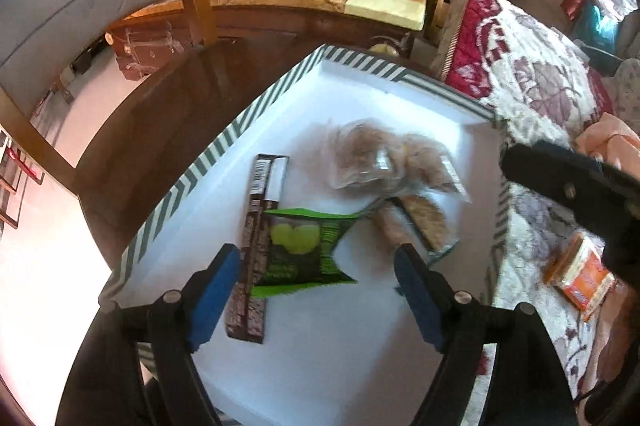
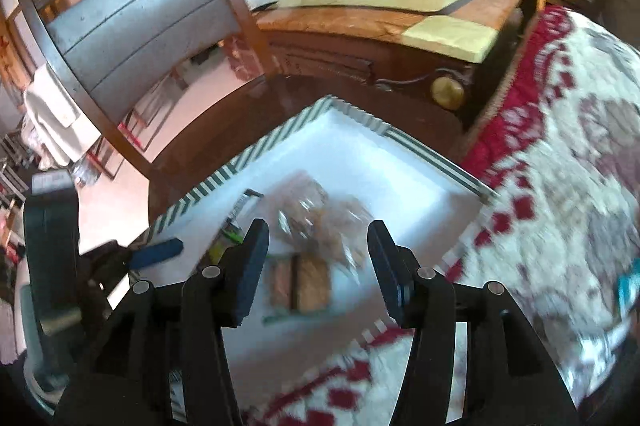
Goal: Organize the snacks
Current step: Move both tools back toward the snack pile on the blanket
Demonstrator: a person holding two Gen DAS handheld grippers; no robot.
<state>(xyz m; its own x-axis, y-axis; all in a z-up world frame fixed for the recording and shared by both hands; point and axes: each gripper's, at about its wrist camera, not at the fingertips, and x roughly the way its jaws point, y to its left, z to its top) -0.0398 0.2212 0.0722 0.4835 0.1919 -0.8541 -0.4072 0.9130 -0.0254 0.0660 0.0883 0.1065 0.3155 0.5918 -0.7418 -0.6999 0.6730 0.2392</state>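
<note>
Snacks lie in a white tray with a green striped rim [image 1: 208,162]. Left tongs [image 1: 320,290] hang spread wide over a green foil packet [image 1: 300,250], not touching. At its 9 o'clock lies a long brown bar [image 1: 256,246]. Right tongs [image 2: 316,266] stand spread over a clear bag of brown biscuits [image 2: 304,282].

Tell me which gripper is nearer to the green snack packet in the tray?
Left. The left gripper has its open jaws on either side of the green packet. The right gripper is over the clear-wrapped snacks beside it.

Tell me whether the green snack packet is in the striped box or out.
In. The green packet lies flat on the white floor of the striped box, partly over a dark bar.
</note>
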